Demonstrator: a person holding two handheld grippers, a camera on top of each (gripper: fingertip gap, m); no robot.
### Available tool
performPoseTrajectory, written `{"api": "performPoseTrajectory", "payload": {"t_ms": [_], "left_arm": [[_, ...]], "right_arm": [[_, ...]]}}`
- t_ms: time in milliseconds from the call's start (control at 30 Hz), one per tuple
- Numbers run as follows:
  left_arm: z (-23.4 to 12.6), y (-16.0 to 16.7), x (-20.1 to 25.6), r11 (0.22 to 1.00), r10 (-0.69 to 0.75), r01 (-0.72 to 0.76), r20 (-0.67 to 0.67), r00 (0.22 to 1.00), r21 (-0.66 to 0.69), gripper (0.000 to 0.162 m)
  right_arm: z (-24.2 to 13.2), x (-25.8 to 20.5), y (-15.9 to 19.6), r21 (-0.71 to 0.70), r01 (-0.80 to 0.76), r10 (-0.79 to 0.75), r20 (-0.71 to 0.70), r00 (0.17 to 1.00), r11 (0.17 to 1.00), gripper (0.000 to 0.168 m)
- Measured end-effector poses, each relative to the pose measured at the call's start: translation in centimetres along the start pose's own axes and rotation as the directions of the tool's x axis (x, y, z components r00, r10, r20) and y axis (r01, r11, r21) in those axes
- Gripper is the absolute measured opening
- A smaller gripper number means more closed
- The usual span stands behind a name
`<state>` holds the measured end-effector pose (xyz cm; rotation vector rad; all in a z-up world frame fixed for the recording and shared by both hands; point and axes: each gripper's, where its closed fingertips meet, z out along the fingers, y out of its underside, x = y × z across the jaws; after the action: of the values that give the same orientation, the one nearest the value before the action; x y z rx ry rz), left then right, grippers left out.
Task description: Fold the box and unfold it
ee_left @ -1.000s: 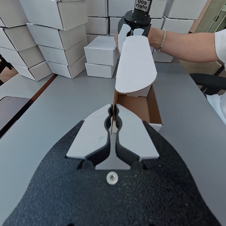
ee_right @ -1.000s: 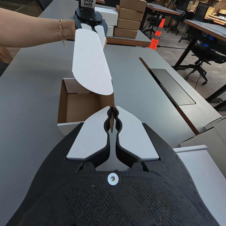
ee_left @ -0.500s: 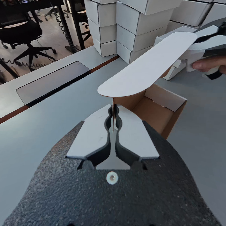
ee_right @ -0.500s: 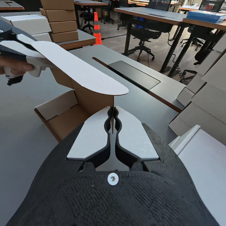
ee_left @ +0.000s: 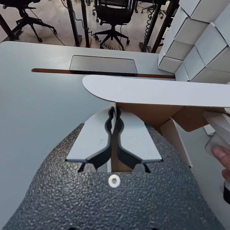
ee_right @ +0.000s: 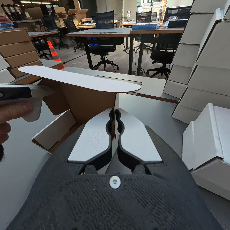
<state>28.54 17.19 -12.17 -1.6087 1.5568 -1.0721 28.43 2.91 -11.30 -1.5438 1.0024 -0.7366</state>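
Note:
The cardboard box (ee_left: pixel 149 115), white outside and brown inside, sits on the grey table (ee_left: pixel 37 112). Its lid panel stands upright, and the rounded white tuck flap (ee_left: pixel 155 92) is bent level on top. My left gripper (ee_left: pixel 115 109) is shut on one side edge of the lid panel. My right gripper (ee_right: pixel 114 110) is shut on the opposite edge of the same panel (ee_right: pixel 87 103), under the flap (ee_right: pixel 79 79). A white side flap (ee_right: pixel 56 129) angles out low on the box. Each view shows the other gripper at its edge: the right gripper (ee_left: pixel 219 124) and the left gripper (ee_right: pixel 14 94).
Stacks of white boxes (ee_left: pixel 199 49) stand at the right and also show in the right wrist view (ee_right: pixel 205 74). One white box (ee_right: pixel 211 143) is close to my right gripper. Brown boxes (ee_right: pixel 18 49) and an orange cone (ee_right: pixel 54 53) are at the left. Office chairs (ee_left: pixel 112 16) stand beyond the table edge.
Both grippers have swung round while staying shut on the lid panel. They faced each other along the box one second ago. Now both look the same way, across the table towards the chairs.

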Motion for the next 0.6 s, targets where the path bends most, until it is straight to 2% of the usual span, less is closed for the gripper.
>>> {"api": "performPoseTrajectory", "payload": {"t_ms": [167,267,467,600], "left_arm": [[-0.5,0.2,0.8,0.997,-0.058,0.055,0.072,0.996,0.047,0.004],[-0.7,0.5,1.0,0.993,-0.102,0.098,0.08,0.992,0.059,0.005],[-2.0,2.3,0.9,0.985,-0.111,0.094,0.111,0.988,0.142,0.004],[-2.7,3.2,1.2,0.978,-0.125,0.103,0.113,0.986,0.181,0.004]], "right_arm": [[-0.1,-0.2,0.4,0.118,-0.152,0.159,-0.055,0.986,0.981,0.005],[-0.4,-0.4,0.7,0.175,-0.208,0.217,-0.039,0.975,0.963,0.005],[-1.1,-0.8,1.2,0.15,-0.238,0.231,0.058,0.971,0.96,0.005],[-1.4,-0.8,1.8,0.131,-0.21,0.203,0.061,0.977,0.969,0.005]]}}
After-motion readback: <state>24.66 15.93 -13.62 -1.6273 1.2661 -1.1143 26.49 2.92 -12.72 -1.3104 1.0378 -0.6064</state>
